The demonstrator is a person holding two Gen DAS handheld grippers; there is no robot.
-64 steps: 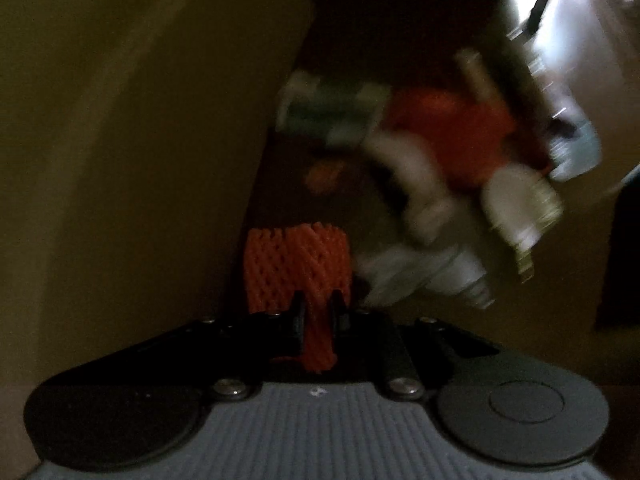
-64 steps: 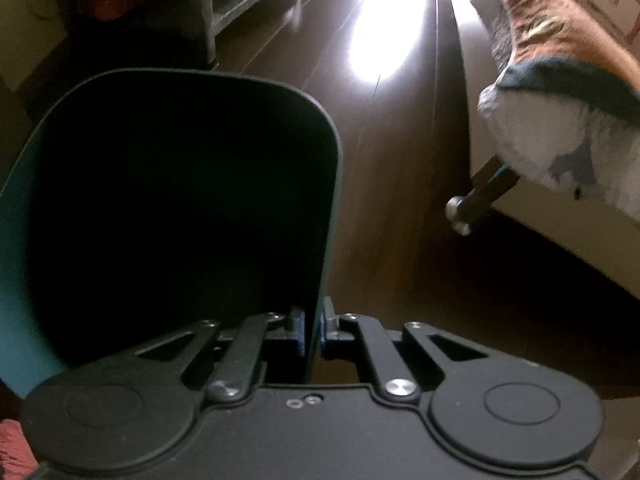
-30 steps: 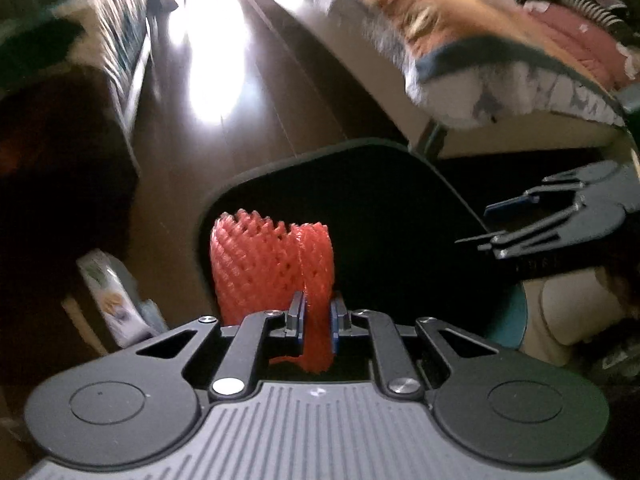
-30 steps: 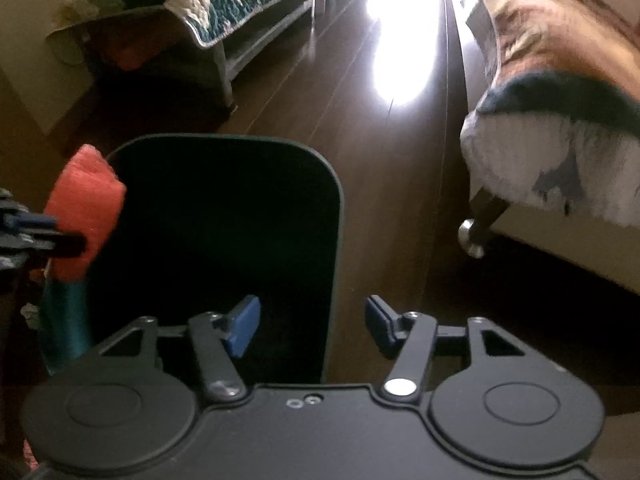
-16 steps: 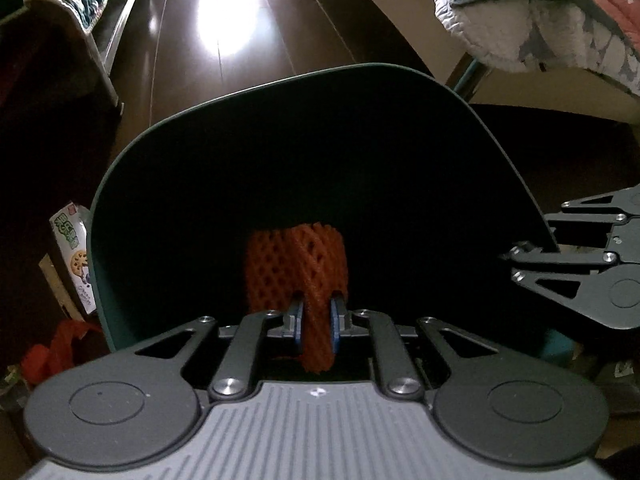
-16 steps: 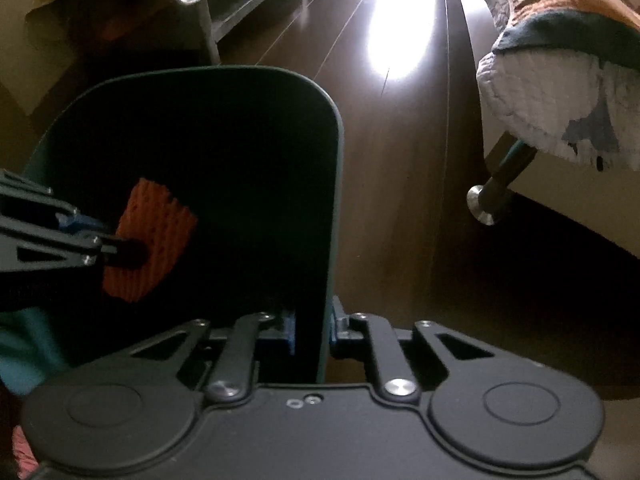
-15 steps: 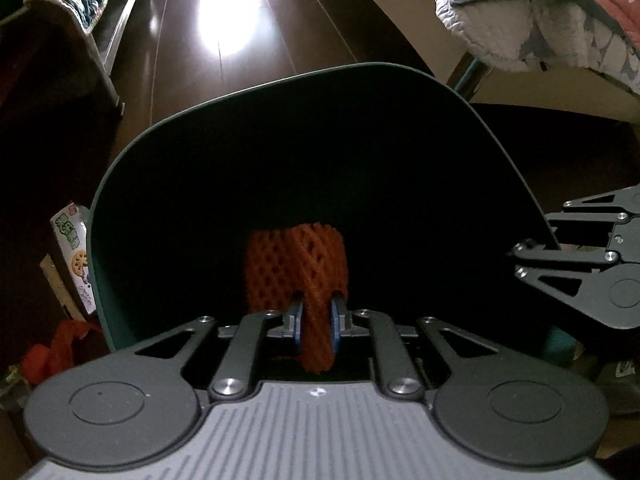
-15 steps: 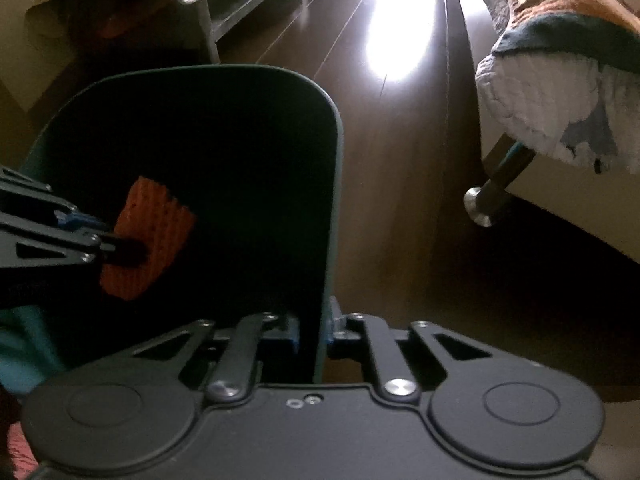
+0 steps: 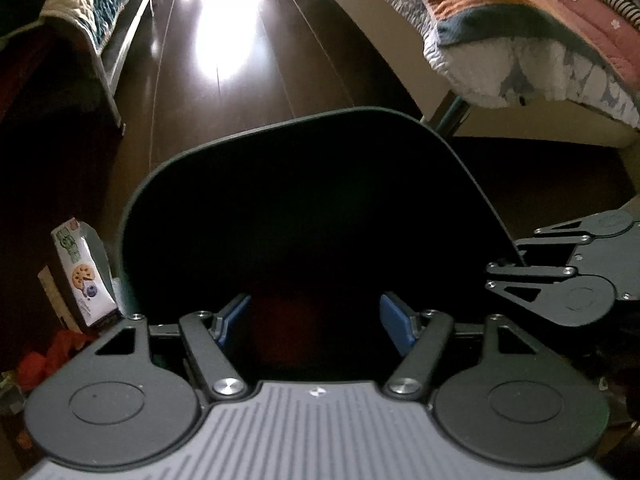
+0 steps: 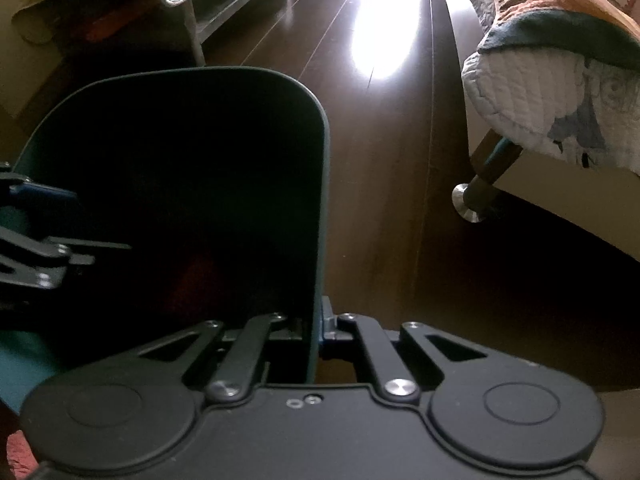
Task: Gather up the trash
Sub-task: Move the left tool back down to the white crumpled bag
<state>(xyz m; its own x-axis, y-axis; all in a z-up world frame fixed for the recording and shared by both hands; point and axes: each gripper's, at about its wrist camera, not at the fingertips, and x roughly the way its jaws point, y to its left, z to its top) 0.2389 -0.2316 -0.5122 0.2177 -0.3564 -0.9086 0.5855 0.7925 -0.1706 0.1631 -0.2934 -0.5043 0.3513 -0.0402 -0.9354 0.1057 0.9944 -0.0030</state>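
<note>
On my far left in the L wrist view there's a cookie box [image 9: 82,276] standing on the floor just beside the bin, w/ something red [image 9: 48,360] crumpled in front of it, too dark to name. Behind those, a low bench w/ a quilt [image 9: 86,12] draped over it.

My L gripper [image 9: 316,322] is spread wide, both blue pads showing and nothing between them. It hangs over the mouth of the dark teal trash bin [image 9: 280,126]. Down inside the bin, btwn my fingers, I can make out a dim reddish patch [image 9: 292,332]; looks like the orange foam net, but it's v. dark in there so I can't say for sure. In the R wrist view the same faint red shape [image 10: 196,280] sits low inside the bin.

Moving right: my R gripper [image 10: 316,326] is pinched on the bin's right wall, one finger inside, one outside, pressed against the rim [image 10: 322,184]. From the L cam I see that gripper [image 9: 560,276] side-on at the bin's right edge.

Further right, dark wood floor [image 10: 376,128] w/ a bright glare patch, then a bed leg [image 10: 476,192] w/ a metal foot and a patchwork bedspread [image 10: 552,72] hanging over the bed edge.
</note>
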